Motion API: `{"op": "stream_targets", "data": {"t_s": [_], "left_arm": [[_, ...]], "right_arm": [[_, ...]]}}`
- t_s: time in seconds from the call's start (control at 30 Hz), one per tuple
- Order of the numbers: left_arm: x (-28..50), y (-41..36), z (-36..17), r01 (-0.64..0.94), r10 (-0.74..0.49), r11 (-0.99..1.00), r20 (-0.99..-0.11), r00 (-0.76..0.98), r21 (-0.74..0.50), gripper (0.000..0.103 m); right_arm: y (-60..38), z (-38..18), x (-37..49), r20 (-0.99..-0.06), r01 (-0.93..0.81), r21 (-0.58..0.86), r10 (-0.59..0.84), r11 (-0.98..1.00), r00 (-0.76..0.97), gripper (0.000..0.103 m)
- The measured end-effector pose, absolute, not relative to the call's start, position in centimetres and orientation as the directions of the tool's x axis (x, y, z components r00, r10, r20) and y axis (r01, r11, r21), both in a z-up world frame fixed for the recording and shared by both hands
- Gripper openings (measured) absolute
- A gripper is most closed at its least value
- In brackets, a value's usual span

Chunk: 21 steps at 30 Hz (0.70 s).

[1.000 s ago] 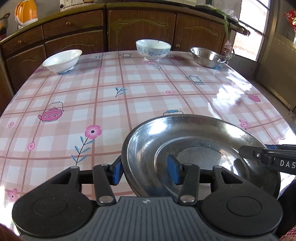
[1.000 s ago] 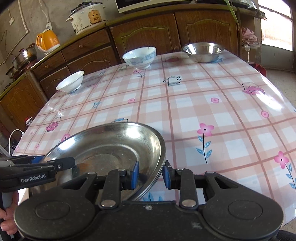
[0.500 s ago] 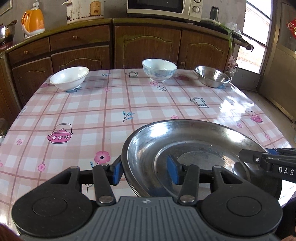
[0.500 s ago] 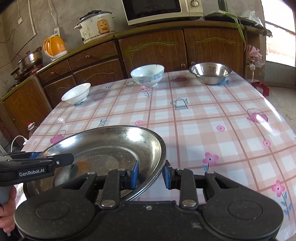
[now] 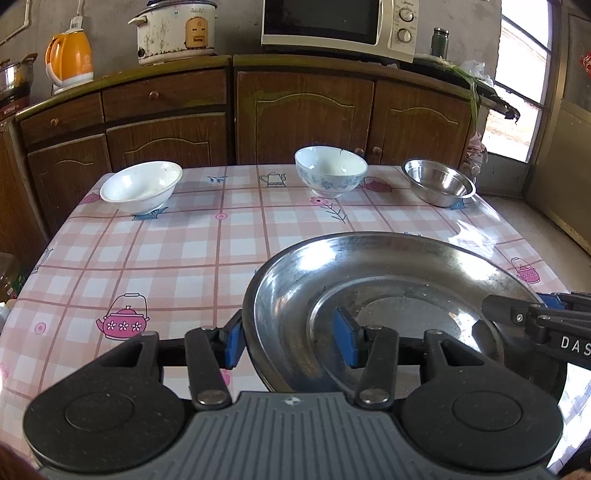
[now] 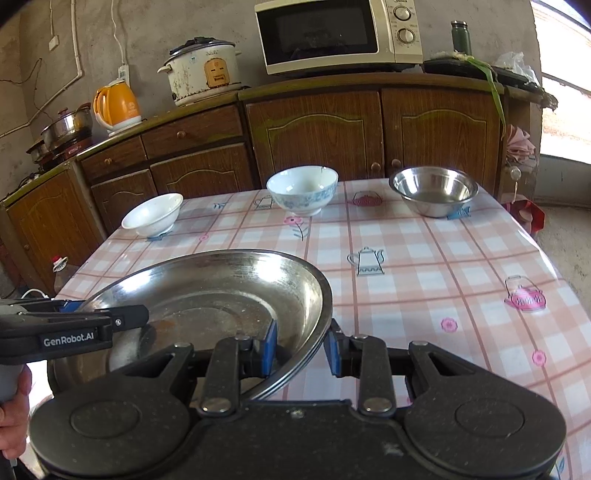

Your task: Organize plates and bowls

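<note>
A wide, shallow steel plate (image 5: 388, 280) hangs above the near end of the table, carried by both grippers. My left gripper (image 5: 290, 341) is shut on its left rim, one blue pad outside and one inside. My right gripper (image 6: 301, 347) is shut on the right rim (image 6: 317, 306), where layered edges show, as of stacked plates. Each gripper's finger also appears across the plate in the other view: right gripper (image 5: 517, 314), left gripper (image 6: 129, 317). At the far end stand a white bowl (image 5: 142, 186), a blue-patterned bowl (image 5: 330, 175) and a steel bowl (image 5: 439, 182).
The table (image 5: 166, 258) wears a pink checked oilcloth. Behind it run brown cabinets (image 6: 314, 136) with a microwave (image 6: 332, 33), a rice cooker (image 6: 203, 70) and an orange kettle (image 6: 116, 103). A hand (image 6: 13, 410) holds the left gripper's handle.
Both grippers have risen with the plate held between them, and the views have tilted up. The counter with its appliances has come into view. The bowls have stayed put.
</note>
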State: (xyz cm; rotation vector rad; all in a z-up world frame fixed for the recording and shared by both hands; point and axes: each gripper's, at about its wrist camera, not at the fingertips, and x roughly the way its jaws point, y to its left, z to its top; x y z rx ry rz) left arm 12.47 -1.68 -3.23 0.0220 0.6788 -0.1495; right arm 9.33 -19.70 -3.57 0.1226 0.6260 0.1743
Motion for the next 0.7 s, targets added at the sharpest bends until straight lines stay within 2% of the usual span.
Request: {"op": "stream_targets", "data": {"t_s": [0.7], "left_arm": [[20.5, -2.2, -4.7, 0.102, -0.105, 0.994, -0.626, 0.773, -0.041, 0.049]], "right_arm": [[-20.2, -5.1, 19.1, -0.536, -0.150, 0.124, 0.194, 0.981, 0.822, 0.036]]}}
